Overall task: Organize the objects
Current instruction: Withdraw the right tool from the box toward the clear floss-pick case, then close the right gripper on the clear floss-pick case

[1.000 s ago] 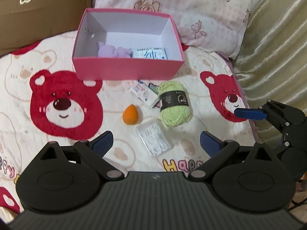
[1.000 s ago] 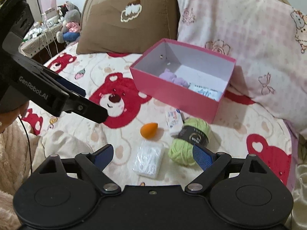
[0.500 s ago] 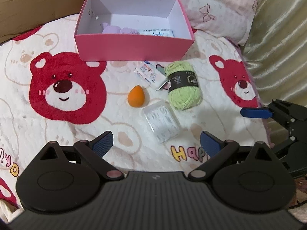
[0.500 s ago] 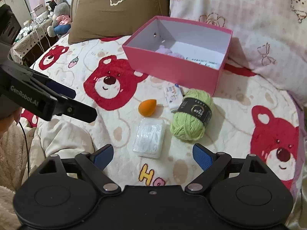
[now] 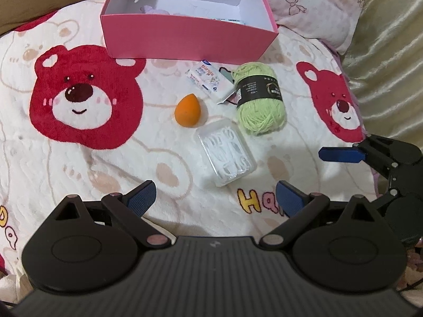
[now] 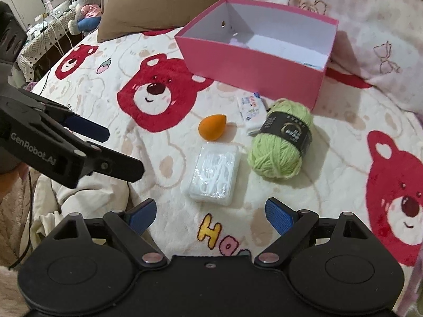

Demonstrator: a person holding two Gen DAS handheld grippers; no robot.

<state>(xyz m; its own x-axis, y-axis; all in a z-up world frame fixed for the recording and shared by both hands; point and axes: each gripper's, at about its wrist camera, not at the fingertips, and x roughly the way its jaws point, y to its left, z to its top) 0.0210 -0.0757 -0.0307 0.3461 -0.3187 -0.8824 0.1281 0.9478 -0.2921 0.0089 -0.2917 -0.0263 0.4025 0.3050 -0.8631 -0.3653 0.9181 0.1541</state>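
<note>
both my claws are released and empty, pointing down at the bed. my right claw [image 6: 210,215] hangs just short of the clear floss-pick case [image 6: 214,174], and my left claw [image 5: 214,198] hovers near the same case [image 5: 226,153]. the case lies flat on the blanket between the orange sponge [image 6: 212,126] and the green yarn ball [image 6: 281,142], with a small tissue packet [image 6: 251,111] behind, all in front of the pink box [image 6: 251,71]. i judge the case light, stiff and slick, so i would take it across its short sides. the yarn is soft and will squash; its banded middle is the best hold. the sponge is springy and may roll.
</note>
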